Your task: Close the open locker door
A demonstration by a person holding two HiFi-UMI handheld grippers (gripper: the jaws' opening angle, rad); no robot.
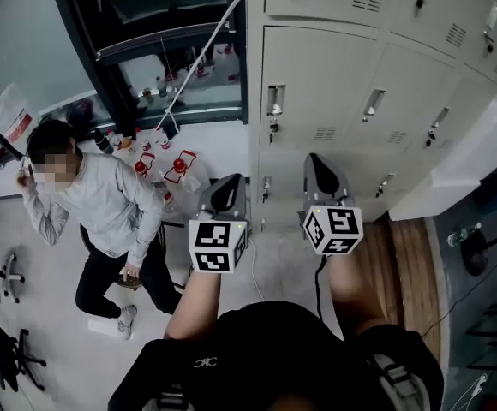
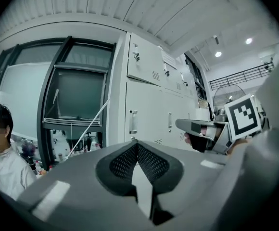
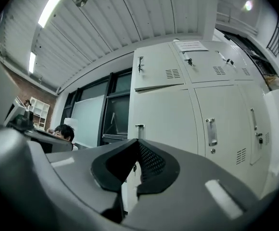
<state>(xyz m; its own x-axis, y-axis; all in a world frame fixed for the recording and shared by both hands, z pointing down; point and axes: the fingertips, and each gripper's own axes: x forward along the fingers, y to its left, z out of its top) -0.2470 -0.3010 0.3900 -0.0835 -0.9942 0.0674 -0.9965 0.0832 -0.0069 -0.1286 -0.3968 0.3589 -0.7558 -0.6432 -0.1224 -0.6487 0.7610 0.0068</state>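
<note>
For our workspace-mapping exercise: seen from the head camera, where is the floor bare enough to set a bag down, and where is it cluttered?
Free: the pale floor between the person and the locker bank, and the wooden strip beside the open locker door. Crowded: around the red-capped containers below the window.

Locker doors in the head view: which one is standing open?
The open locker door at the far right of the head view: its white panel swings out from the bank, while the other doors sit flush and shut.
</note>
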